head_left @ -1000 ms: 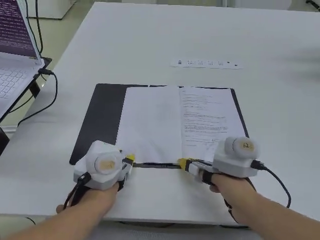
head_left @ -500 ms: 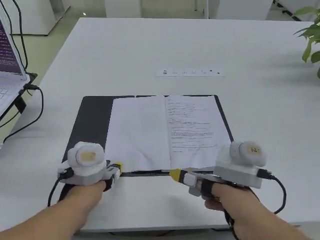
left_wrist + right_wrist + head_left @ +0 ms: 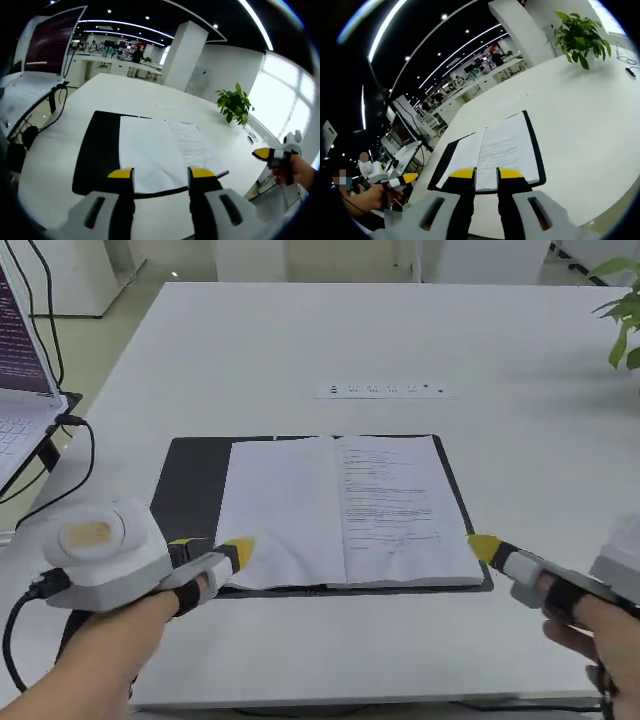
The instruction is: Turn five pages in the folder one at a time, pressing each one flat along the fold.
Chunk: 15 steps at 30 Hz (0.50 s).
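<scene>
The black folder (image 3: 188, 492) lies open on the white table, a blank page (image 3: 280, 508) on its left and a printed page (image 3: 395, 502) on its right. Both pages look flat. My left gripper (image 3: 213, 546) hovers over the folder's near left corner, jaws wide apart with nothing between them. Its own view shows the folder (image 3: 97, 150) ahead beyond the left gripper (image 3: 161, 173). My right gripper (image 3: 487, 548) sits just past the folder's near right corner. In the right gripper view the right gripper (image 3: 486, 173) stands narrowly open and empty, with the folder (image 3: 506, 145) in front.
A laptop (image 3: 18, 380) on a stand and its cables (image 3: 72, 455) lie at the left edge. A white power strip (image 3: 385, 391) sits behind the folder. A potted plant (image 3: 622, 312) stands at the far right. The table's near edge is close under both hands.
Both grippers have drawn apart from the middle of the folder's near edge: the left one out to the left corner, the right one past the right corner. The folder and pages stay put.
</scene>
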Each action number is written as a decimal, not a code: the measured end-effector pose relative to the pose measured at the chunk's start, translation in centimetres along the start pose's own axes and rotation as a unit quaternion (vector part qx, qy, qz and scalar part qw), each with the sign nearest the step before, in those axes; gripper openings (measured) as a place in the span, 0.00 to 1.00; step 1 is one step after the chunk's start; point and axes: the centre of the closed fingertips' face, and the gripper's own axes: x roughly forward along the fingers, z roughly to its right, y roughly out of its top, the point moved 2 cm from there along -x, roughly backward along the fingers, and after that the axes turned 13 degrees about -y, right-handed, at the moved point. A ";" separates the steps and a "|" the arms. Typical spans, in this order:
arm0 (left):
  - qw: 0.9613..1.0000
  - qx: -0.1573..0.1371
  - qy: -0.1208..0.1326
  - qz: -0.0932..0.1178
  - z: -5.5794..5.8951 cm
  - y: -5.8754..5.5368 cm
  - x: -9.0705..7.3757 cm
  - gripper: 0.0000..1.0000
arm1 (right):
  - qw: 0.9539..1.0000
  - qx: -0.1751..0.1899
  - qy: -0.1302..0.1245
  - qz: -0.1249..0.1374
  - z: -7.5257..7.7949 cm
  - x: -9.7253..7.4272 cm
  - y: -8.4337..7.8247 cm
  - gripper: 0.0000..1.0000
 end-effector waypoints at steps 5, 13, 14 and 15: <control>1.000 0.015 0.009 0.006 0.8 0.5 -1.0 0.53 | 0.999 -0.034 -0.014 0.007 1.3 -0.9 0.8 0.29; 0.997 0.063 0.039 0.019 1.3 1.0 -1.8 0.97 | 0.998 -0.055 -0.032 0.027 1.8 -0.8 0.9 0.73; 0.997 0.066 0.040 0.021 1.3 1.0 -1.9 0.99 | 0.997 -0.063 -0.033 0.035 1.7 -0.8 1.0 0.81; 0.997 0.067 0.041 0.022 1.2 1.0 -2.1 0.99 | 0.995 -0.080 -0.043 0.049 2.0 -0.7 1.2 0.89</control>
